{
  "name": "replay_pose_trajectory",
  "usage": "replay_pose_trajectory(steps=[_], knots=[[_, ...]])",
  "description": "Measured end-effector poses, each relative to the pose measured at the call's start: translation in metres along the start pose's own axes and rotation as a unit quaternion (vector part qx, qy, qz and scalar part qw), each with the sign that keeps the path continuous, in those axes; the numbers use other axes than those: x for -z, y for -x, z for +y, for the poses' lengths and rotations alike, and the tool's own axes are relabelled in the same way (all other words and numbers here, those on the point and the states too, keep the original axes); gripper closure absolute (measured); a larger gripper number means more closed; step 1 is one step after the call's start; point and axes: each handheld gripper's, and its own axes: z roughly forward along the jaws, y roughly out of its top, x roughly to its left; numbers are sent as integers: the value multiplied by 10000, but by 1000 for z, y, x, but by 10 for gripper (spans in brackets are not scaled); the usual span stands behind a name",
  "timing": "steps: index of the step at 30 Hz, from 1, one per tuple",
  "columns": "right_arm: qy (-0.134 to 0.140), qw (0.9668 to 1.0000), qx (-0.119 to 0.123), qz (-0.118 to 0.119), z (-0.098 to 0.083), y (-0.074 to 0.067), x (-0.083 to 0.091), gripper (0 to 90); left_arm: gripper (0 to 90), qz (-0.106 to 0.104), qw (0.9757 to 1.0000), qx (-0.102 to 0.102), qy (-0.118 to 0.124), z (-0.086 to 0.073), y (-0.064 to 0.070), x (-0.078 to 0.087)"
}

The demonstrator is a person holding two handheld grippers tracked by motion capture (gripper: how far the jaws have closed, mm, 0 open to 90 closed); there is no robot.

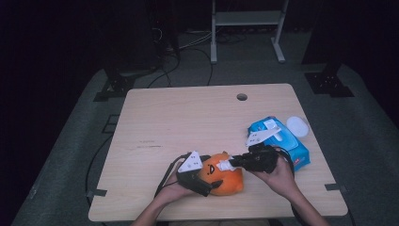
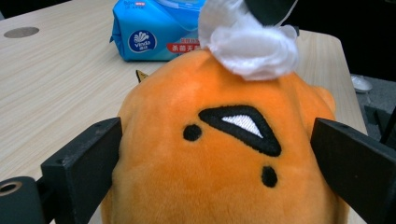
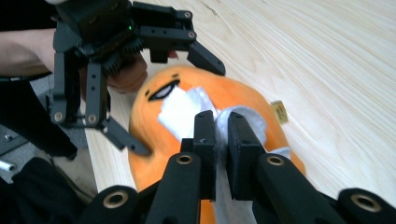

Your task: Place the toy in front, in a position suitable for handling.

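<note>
**Wiping the Orange Plush With a White Tissue**

Holding the orange plush toy [image 1: 221, 176] near the six o'clock edge of the table [image 1: 179, 117], we clamp it with our left gripper [image 1: 201, 181]. In the left gripper view its two black jaws press against the toy's sides at nine and three o'clock, with the stitched face [image 2: 238, 128] between them, so the fingers pinch the plush itself.

Our right gripper [image 1: 226, 165] comes in from three o'clock in the high view. Its jaws stand nearly together, pinching a white tissue [image 3: 180, 109] whose crumpled end lies on top of the toy. The right gripper view shows the two fingers [image 3: 204, 135] side by side with a strip of tissue squeezed in the narrow gap between them, and the rest of the sheet spread over the orange fabric toward the face. From the left gripper view the tissue [image 2: 250, 44] sits bunched at twelve o'clock on the plush, touching it.

A blue pack of wipes [image 1: 282, 139] lies at about two o'clock from the toy, close behind our right hand [image 1: 280, 176]. Just beside the pack, toward the table's three o'clock edge, rests a small white round lid [image 1: 297, 125]. A round cable hole [image 1: 242, 97] marks the table near twelve o'clock.
</note>
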Motion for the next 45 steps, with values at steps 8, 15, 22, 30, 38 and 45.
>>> replay_pose_trajectory(steps=[8,15,22,30,38,45], knots=[[119,9998,113,132,-4,-7,-11,663,34,-23,9999,-68,-72,0,1,0],[-10,9984,482,-310,-8,-21,-29,654,34,-121,9991,-220,-353,6,2,4],[-44,9985,390,-384,-14,-17,-32,760,64,-263,9986,-95,-445,11,-4,22],[-41,9979,414,-497,-13,-12,-25,819,214,-142,9983,75,-560,4,-9,17],[-5,9978,233,-620,-37,-8,-3,829,222,-178,9984,252,-482,1,-14,13],[139,9977,555,-355,-29,-29,-6,830,247,31,9972,617,-425,0,-22,9]])
